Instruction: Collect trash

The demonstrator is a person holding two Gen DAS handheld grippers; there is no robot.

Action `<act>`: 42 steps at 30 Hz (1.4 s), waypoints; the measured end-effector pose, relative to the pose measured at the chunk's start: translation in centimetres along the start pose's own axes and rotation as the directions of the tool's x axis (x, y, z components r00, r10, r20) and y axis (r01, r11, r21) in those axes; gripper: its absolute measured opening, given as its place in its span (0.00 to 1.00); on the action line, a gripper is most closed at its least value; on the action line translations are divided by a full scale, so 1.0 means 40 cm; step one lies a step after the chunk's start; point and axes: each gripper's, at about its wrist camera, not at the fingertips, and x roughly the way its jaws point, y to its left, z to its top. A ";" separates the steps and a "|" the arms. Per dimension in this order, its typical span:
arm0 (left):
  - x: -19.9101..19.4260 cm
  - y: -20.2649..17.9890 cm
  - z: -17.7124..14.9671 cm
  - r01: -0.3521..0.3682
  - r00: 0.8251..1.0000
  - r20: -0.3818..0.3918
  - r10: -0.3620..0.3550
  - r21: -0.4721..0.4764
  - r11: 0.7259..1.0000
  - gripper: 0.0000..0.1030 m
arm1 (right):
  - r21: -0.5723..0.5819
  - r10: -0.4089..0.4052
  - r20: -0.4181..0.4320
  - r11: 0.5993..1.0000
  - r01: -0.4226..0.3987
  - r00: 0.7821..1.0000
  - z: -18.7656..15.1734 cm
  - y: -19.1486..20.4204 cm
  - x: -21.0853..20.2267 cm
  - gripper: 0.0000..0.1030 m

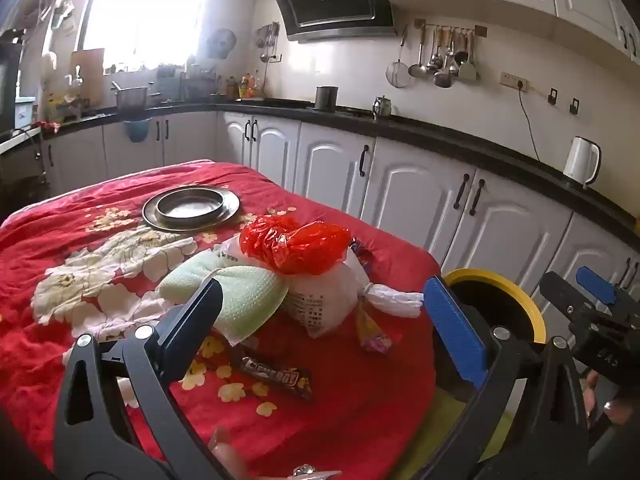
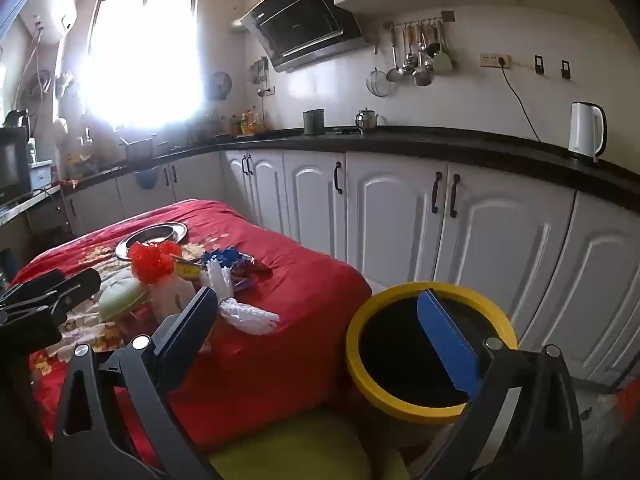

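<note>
A kitchen scene seen from two hand-held grippers. A tabletop [image 1: 360, 400] draped in a red floral cloth fills the near left. A pile of trash sits on it: a crumpled red plastic bag [image 1: 296, 246] rests on top of a white knotted plastic bag [image 1: 328, 300], with a pale green foam net [image 1: 240, 296] touching the white bag's left side. Nearer the camera lies a dark snack wrapper [image 1: 276, 378], and just right of it a small pink and yellow wrapper [image 1: 374, 334]. Farther back on the cloth stands a metal plate [image 1: 190, 207], apart from the pile.

Just right of the tabletop's corner stands a trash bin [image 2: 400, 404] with a yellow rim and dark inside, its mouth unobstructed.

The left gripper [image 1: 320, 316] has its fingers spread wide with nothing between them; it hangs above the near edge of the tabletop, angled slightly down at the pile, and the green net partly overlaps one finger in view. The right gripper [image 2: 332, 328] is likewise spread wide and empty, pointing at the gap between the tabletop's corner and the bin, one blue-padded finger crossing the bin's mouth in view.

Behind runs a dark counter [image 2: 440, 144] over white cabinets [image 2: 400, 216], carrying a white kettle [image 2: 586, 132]. Utensils [image 2: 416, 56] hang on the wall, beside a range hood [image 2: 304, 28]. A bright window [image 2: 144, 60] glares at far left.
</note>
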 end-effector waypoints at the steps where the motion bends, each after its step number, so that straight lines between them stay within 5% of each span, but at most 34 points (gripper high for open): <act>1: 0.000 0.001 0.000 0.001 1.000 -0.001 -0.001 -0.004 1.000 0.90 | -0.001 0.001 0.000 1.000 -0.001 1.000 0.001 -0.002 -0.001 0.94; 42: -0.012 -0.027 0.004 0.019 1.000 -0.007 -0.019 0.008 1.000 0.90 | -0.014 -0.015 0.004 1.000 0.015 1.000 0.001 -0.001 0.003 0.94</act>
